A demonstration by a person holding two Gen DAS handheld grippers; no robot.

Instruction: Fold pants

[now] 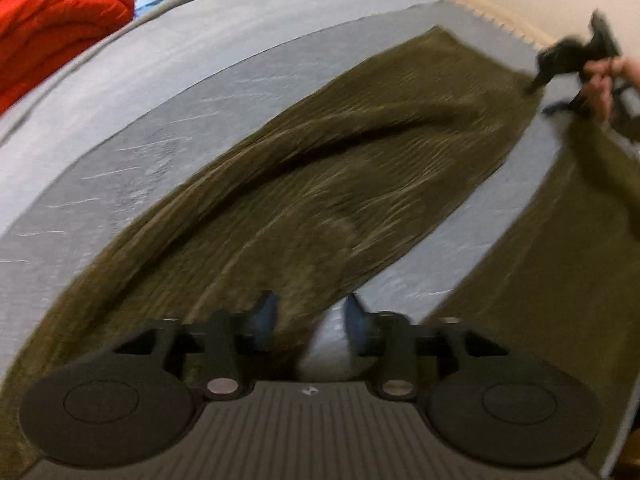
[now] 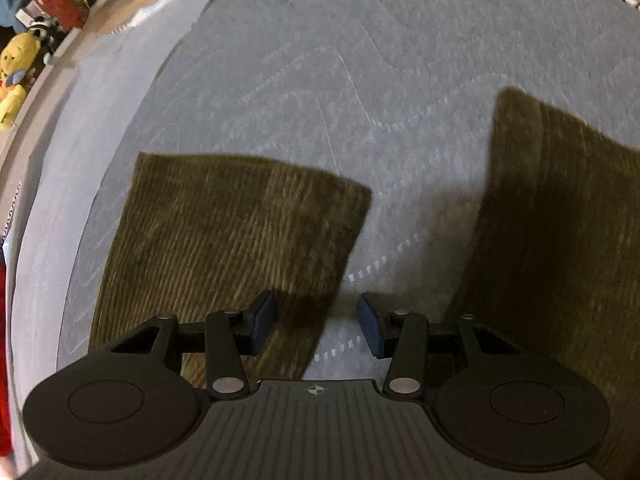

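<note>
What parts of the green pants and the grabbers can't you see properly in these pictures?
- Pants waistband: left wrist view, cut off below, behind the left gripper.
- Right gripper in the left wrist view: blurred and near the right edge, so any hold on the hem is unclear.
- Right trouser leg: right wrist view, cut off by the right edge.
- Toys on the shelf: too small and blurred.

Both grippers, the left gripper and the right gripper, were built of matte black plastic, with blue pads, silver pivot screws, round discs, and a ribbed grey housing marked by a small cross emblem. Bare skin was seen on the hand.
</note>
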